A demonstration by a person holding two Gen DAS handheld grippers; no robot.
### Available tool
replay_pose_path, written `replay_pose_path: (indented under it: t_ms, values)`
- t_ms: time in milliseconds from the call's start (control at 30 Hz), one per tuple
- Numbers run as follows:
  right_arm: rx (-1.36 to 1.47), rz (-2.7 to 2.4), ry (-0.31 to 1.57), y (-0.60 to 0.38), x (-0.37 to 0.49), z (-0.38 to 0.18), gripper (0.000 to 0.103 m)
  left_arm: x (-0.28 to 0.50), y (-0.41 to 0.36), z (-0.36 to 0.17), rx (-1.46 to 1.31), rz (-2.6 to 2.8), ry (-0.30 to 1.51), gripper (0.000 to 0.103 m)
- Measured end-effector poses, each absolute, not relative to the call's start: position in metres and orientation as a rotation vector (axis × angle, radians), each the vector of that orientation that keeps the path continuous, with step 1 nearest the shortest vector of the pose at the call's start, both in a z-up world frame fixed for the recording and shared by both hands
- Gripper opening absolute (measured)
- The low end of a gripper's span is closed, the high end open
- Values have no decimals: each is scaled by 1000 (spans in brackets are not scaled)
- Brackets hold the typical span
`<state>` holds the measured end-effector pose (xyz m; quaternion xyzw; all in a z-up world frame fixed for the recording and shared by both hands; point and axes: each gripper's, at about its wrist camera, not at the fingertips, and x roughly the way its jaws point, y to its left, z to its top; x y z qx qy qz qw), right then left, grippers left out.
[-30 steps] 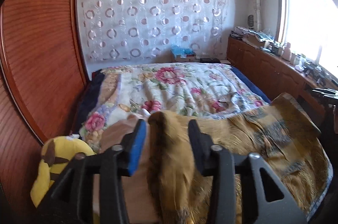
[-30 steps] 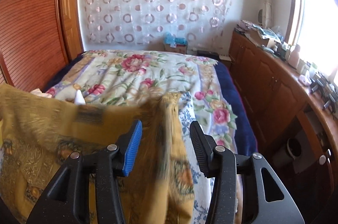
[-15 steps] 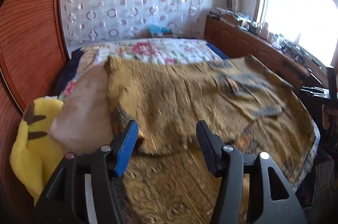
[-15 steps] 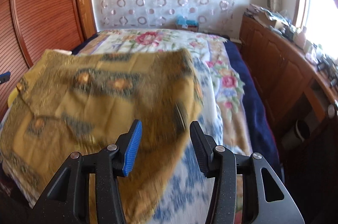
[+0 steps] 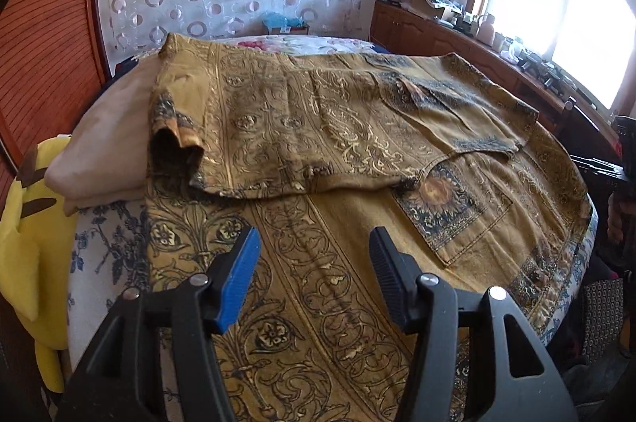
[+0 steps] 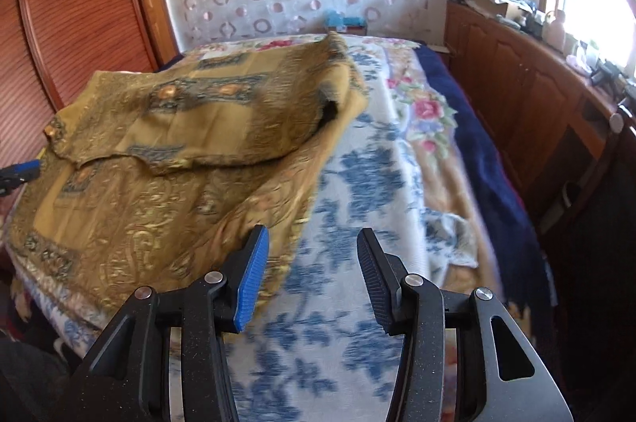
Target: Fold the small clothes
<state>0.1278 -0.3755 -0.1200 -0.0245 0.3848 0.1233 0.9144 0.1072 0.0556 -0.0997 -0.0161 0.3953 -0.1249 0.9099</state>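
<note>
A mustard-gold patterned garment (image 5: 318,127) lies spread on the bed, its far half folded forward over the near half; the top layer's edge runs across the middle. In the right wrist view the garment (image 6: 179,127) sits to the left, blurred. My left gripper (image 5: 314,267) hovers open over the near layer with nothing between its fingers. My right gripper (image 6: 310,271) is open above the bedspread just right of the garment's edge, also empty. The left gripper's blue tip (image 6: 20,171) shows at the far left edge of the right wrist view.
A beige pillow (image 5: 107,147) and a yellow plush toy (image 5: 24,223) lie at the bed's left, under part of the garment. A wooden wardrobe (image 6: 79,4) stands left, a cluttered wooden sideboard (image 6: 528,92) right under the window. Floral bedspread (image 6: 357,215) and navy blanket (image 6: 477,151) cover the bed.
A second ago both grippers held the garment's edge up. The cloth has left both and lies folded over itself; both grippers have drawn back and down, the left one's jaws wider.
</note>
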Motion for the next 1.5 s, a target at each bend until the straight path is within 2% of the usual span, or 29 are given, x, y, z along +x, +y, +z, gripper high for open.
replay_pose_path:
  t_ms: [233, 333, 400, 467, 533, 800, 933, 1000, 1100, 1133, 1167, 1300, 1500]
  values:
    - [-75, 309, 818, -345, 129, -135, 48, 105, 50, -113, -8, -256, 853, 56]
    - [-89, 299, 828, -343, 130, -140, 36, 104, 50, -117, -10, -253, 862, 56]
    - [-98, 292, 830, -343, 130, -140, 24, 104, 51, -118, -12, -254, 862, 56]
    - [-110, 291, 831, -345, 129, -141, 8, 104, 51, -118, -8, -252, 859, 56]
    - [-119, 298, 831, -345, 127, -142, 3, 103, 50, -118, 3, -249, 858, 56]
    - [-122, 170, 754, -377, 101, -115, 1, 103, 46, -120, 27, -237, 856, 57]
    - [-132, 92, 777, -394, 93, -114, 2, 103, 44, -121, 43, -226, 857, 57]
    - [-141, 83, 785, -394, 94, -117, 8, 103, 42, -121, 54, -221, 857, 57]
    - [-157, 42, 775, -390, 100, -115, 24, 104, 43, -121, 58, -219, 857, 57]
    - [-149, 43, 761, -389, 102, -112, 37, 104, 43, -121, 59, -220, 857, 57]
    - [-136, 60, 743, -387, 106, -109, 44, 104, 42, -121, 58, -219, 857, 57]
    - [-109, 114, 700, -380, 128, -97, 48, 104, 42, -121, 59, -219, 857, 57]
    - [-26, 176, 749, -366, 187, -101, 48, 104, 42, -121, 59, -219, 857, 57]
